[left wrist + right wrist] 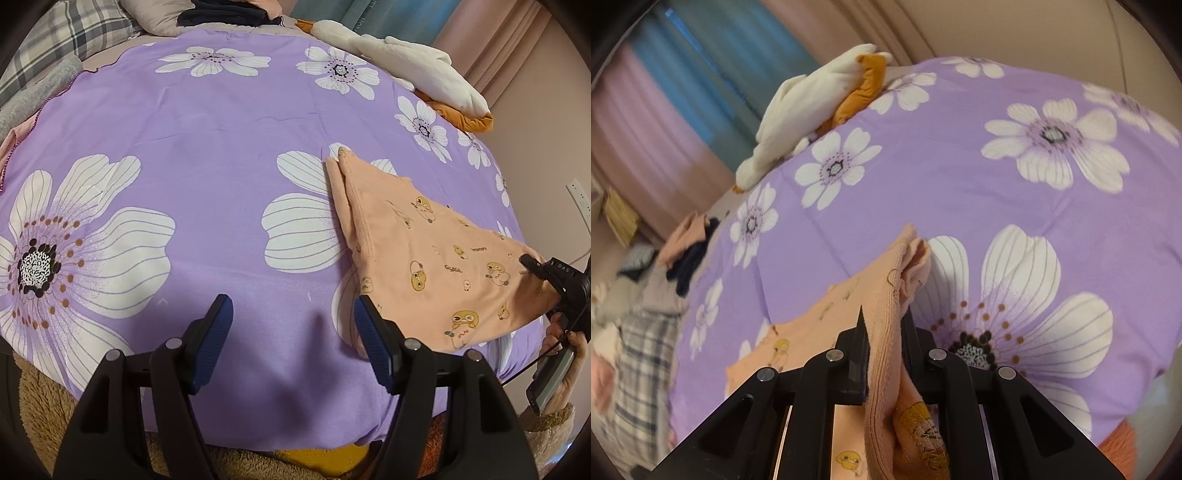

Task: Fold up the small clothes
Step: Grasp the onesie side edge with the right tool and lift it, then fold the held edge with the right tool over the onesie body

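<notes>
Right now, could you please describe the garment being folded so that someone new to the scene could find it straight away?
Start from the purple bedspread with big white flowers that covers the bed. Near its right edge lies a small peach garment, one corner pinched in the right gripper. It alone has little yellow cartoon figures printed on it, unlike the white and orange plush toy farther back.

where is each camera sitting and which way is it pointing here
Left wrist: on the open left gripper, facing across the purple floral bedspread; the right gripper and hand show.
Right wrist: on the right gripper, shut on the peach garment, facing the white plush.
Shared: bedspread, garment, plush.
</notes>
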Motion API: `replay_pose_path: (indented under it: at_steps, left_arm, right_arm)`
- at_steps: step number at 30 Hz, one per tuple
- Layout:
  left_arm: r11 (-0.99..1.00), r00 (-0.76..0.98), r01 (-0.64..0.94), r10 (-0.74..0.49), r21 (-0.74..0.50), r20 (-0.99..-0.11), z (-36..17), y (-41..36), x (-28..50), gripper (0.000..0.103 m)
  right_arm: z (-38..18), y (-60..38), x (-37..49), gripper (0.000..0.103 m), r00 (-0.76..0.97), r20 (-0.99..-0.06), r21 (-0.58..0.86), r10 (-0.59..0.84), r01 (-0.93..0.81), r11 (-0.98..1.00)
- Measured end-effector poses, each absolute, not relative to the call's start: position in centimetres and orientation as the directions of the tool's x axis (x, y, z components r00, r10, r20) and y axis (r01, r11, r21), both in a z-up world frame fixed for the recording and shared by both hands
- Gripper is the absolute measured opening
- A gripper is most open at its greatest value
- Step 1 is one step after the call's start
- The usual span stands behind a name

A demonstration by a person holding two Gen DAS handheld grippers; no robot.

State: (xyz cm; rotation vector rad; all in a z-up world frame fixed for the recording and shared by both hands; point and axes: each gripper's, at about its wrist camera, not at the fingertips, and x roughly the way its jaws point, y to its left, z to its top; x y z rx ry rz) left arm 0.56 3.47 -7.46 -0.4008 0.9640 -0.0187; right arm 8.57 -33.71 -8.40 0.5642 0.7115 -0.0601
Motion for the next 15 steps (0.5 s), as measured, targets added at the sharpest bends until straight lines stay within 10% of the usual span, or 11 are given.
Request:
replay_pose_path:
  at_steps: [15]
  left_arm:
    - [0.925,0.576,-0.169,-0.187,-0.34,-0.796,-7.3,3.7,-0.1,0.07]
  right_arm:
    - [-4.3,-25.6,9.3,0.014,0.784,-0.608,0.255,0.121,0.049,0.966]
